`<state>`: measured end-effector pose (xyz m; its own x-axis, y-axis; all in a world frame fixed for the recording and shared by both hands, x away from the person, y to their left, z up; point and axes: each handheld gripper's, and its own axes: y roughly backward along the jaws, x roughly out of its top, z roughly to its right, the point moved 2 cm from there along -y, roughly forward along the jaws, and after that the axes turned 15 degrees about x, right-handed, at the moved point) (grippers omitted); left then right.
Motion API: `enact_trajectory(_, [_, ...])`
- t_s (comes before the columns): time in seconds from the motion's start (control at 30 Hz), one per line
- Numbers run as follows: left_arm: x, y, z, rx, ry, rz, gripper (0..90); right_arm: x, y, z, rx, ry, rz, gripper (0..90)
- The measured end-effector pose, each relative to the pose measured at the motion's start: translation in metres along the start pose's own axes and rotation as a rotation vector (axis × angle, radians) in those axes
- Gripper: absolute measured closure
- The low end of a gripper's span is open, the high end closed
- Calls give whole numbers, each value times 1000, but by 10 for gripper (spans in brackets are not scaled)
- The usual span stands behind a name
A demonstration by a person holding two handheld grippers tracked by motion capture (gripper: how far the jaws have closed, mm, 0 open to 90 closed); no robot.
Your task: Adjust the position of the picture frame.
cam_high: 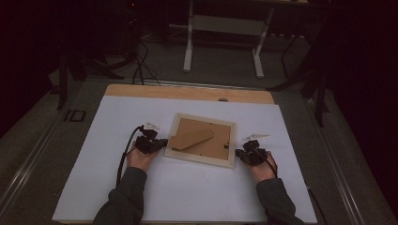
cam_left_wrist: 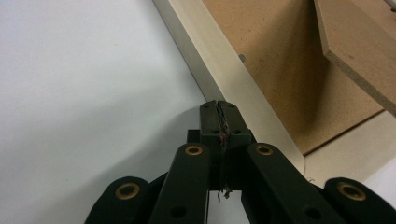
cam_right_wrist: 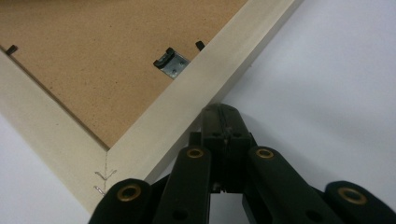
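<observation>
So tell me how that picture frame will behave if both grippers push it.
The picture frame looks rigid wood lying flat face down, so it should slide, not flex. On the smooth white table it may skid or rotate. Its raised stand looks thin and may bend.

The frame (cam_high: pixel 202 139) lies mid-counter (cam_high: pixel 187 197), its raised stand (cam_high: pixel 191 139) the one obstacle above it. Bare counter lies open all round the frame; a gripper presses each side edge.
</observation>
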<state>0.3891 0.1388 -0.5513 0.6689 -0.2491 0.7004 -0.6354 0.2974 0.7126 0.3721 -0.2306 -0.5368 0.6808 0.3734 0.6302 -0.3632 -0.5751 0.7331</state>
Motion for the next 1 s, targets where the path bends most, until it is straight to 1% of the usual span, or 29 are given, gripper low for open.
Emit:
enact_trajectory(0.17, [-2,3,-4,4,4,-2,900,6,-5,0,4,13,-6,899])
enact_trajectory(0.3, [-5,5,-7,4,7,0,900,8,-8,1,25,1,3,899])
enact_trajectory(0.57, [-10,10,-11,0,19,12,900,13,-13,1,32,13,10,899])
enact_trajectory(0.73, [-12,13,-13,3,22,11,900,16,-16,-1,27,21,8,899])
enact_trajectory(0.77, [-13,14,-13,1,29,14,900,17,-17,-1,27,24,7,899])
enact_trajectory(0.8, [-15,15,-14,-5,29,16,900,17,-17,-1,27,25,7,899])
enact_trajectory(1.0, [-19,19,-15,0,25,16,900,21,-21,-2,29,27,10,899])
